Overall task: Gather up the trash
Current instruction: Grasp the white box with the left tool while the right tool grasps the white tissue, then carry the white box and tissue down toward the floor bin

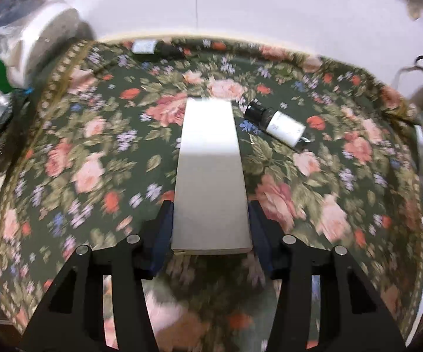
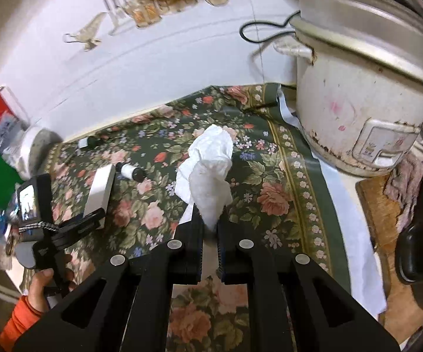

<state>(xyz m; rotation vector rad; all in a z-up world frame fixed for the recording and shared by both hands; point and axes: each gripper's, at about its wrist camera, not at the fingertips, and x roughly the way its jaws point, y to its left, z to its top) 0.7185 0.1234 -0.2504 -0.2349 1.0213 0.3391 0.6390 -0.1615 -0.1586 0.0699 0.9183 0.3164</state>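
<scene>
The left hand-held gripper (image 1: 210,228) straddles the near end of a long white box (image 1: 210,173), one blue pad on each long side. The pads appear to touch the box walls, so it reads as grasping the box, though whether the box is clear of the desk (image 1: 99,152) cannot be told. Seizing it across its narrow width suits a jaw of this span. The box's long axis runs straight away from the gripper, far end towards the wall, broad face up. Just beside its far right corner a small dark bottle with a white label (image 1: 277,124) lies on its side, cap pointing up-left towards the box. A second small bottle (image 1: 152,47) lies near the far edge of the floral cloth. The right hand-held gripper (image 2: 210,220) is clenched on a crumpled white tissue (image 2: 207,164), pinched at its lower end so the bulk stands up and away from the fingers, well clear of the cloth. A worn rice cooker (image 2: 355,117) stands at the right. Judgement: both hands are loaded, and carrying to a bin is the likely next step.
</scene>
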